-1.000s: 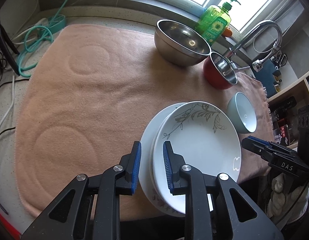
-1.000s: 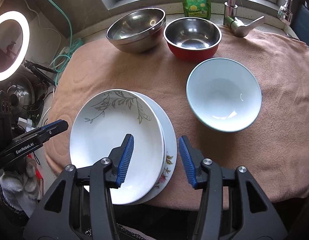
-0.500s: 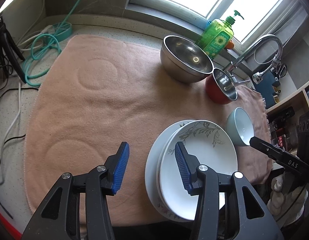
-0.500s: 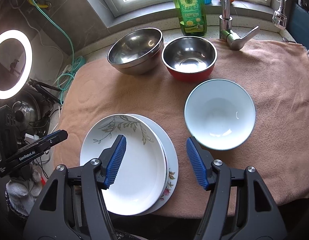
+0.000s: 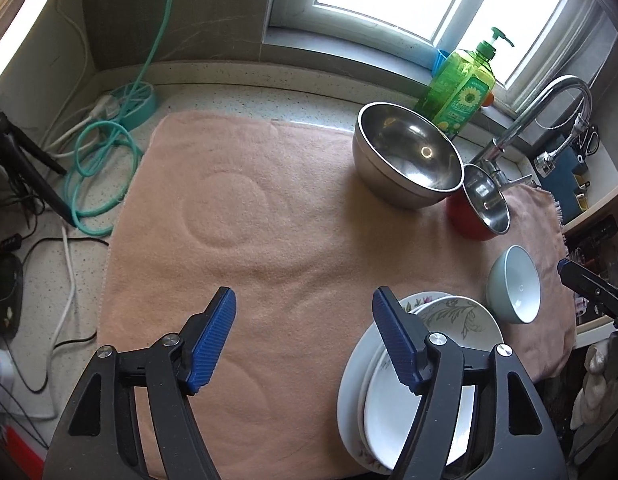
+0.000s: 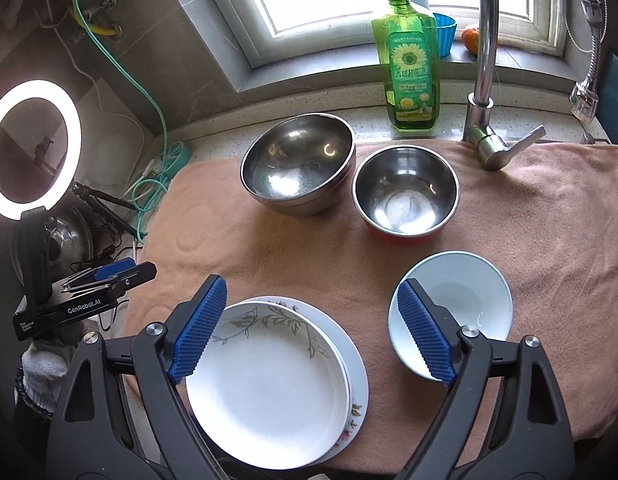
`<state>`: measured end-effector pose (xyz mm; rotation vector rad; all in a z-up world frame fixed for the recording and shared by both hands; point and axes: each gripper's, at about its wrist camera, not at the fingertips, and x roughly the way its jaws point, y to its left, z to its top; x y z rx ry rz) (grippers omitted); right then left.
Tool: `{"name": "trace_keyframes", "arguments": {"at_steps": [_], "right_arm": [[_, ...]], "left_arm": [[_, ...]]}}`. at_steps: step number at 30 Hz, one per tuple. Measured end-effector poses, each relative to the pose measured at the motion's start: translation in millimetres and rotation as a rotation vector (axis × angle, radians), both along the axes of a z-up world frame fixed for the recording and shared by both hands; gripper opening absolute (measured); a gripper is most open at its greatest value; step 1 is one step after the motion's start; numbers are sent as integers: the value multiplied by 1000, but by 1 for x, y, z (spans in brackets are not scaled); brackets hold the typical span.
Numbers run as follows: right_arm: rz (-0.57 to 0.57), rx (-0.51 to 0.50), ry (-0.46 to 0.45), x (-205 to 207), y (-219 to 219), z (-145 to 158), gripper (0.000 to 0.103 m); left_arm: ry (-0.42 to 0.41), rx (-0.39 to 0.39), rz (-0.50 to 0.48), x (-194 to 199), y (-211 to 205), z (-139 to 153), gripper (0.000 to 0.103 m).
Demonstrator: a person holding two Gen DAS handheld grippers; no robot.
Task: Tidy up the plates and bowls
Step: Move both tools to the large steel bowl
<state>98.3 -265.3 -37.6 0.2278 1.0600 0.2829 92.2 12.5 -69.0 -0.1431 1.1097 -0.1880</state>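
Both grippers stand wide with nothing between their pads: my left gripper (image 5: 305,336) hangs over bare towel (image 5: 269,220) with its right finger crossing the near-left rim of the plates, and my right gripper (image 6: 311,328) straddles the gap between the plates and the pale bowl; the jaws of both have just been opening. I see the leaf-patterned plate (image 6: 265,384) lying on top of a flower-rimmed plate (image 6: 355,396), the lower one showing as a crescent along the right side, the pair sitting at the near edge of the peach towel. Just right of them, apart from the stack, the pale blue bowl (image 6: 465,304) rests upright on the towel. Farther back I have the large steel bowl (image 6: 297,160), which looks like two nested bowls, and beside it on the right the red-sided steel bowl (image 6: 405,196), the two very close or touching. Behind them a green soap bottle (image 6: 409,68) stands on the counter by the window sill, with the tap (image 6: 487,60) to its right. From the right wrist view my left gripper's tip shows at the far left, below a lit ring light (image 6: 35,148).
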Motion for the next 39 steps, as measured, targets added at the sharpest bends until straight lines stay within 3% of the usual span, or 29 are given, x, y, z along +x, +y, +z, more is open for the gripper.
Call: {"name": "trace_keyframes", "arguments": {"at_steps": [11, 16, 20, 39], "right_arm": [[41, -33, -37, 57, 16, 15, 94], [24, -8, -17, 84, 10, 13, 94], [13, -13, -4, 103, 6, 9, 94], [7, 50, 161, 189, -5, -46, 94]], "left_arm": [[-74, -10, -25, 43, -14, 28, 74], [-48, -45, -37, 61, -22, 26, 74], [-40, -23, -58, 74, -32, 23, 74], [43, -103, -36, 130, -52, -3, 74]]}}
